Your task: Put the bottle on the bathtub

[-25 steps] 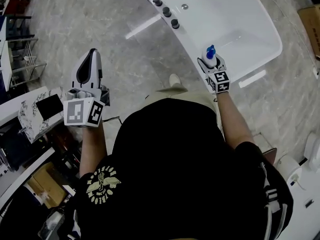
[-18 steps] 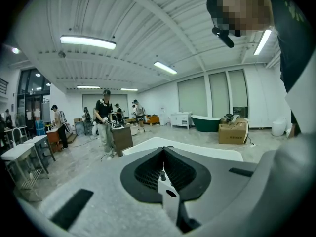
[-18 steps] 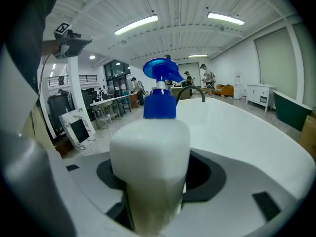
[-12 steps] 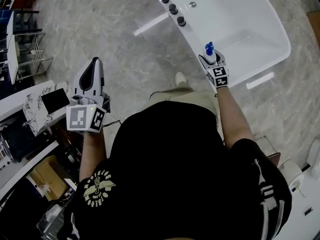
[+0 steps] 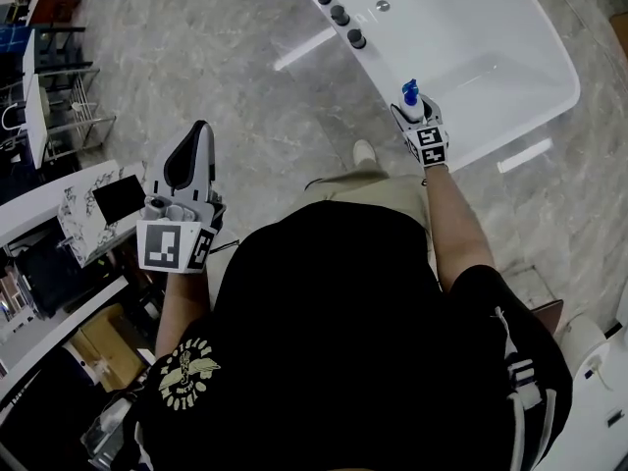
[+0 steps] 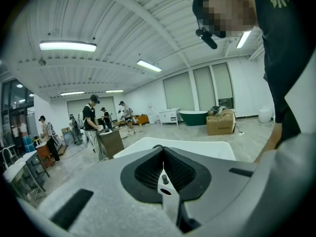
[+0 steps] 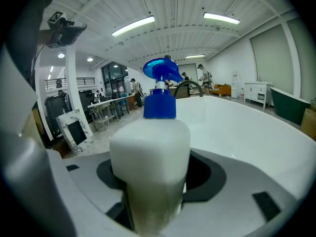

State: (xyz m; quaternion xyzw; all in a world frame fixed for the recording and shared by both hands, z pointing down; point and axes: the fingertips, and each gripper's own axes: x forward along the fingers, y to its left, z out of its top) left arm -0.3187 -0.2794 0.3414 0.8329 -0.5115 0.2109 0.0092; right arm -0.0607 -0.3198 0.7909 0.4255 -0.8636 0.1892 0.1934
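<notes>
A white pump bottle with a blue pump head (image 5: 411,102) (image 7: 150,152) stands upright in my right gripper (image 5: 416,118) (image 7: 150,191), which is shut on its lower body. In the head view it hangs at the near rim of the white bathtub (image 5: 510,27), whose white inside (image 7: 247,127) fills the right gripper view behind the bottle. My left gripper (image 5: 188,155) (image 6: 163,174) is held out over the marble floor, far left of the tub. Its jaws meet with nothing between them.
Dark round tap knobs (image 5: 339,15) line the tub's left rim. A marble-patterned panel (image 5: 83,209) and metal racks (image 5: 59,96) stand at the left. Several people (image 6: 94,125) stand among crates and a green tub (image 6: 195,117) across the showroom.
Both grippers have shifted a little in view: the left one sits lower and further right in the picture, the right one with the bottle stays at the tub's rim.
</notes>
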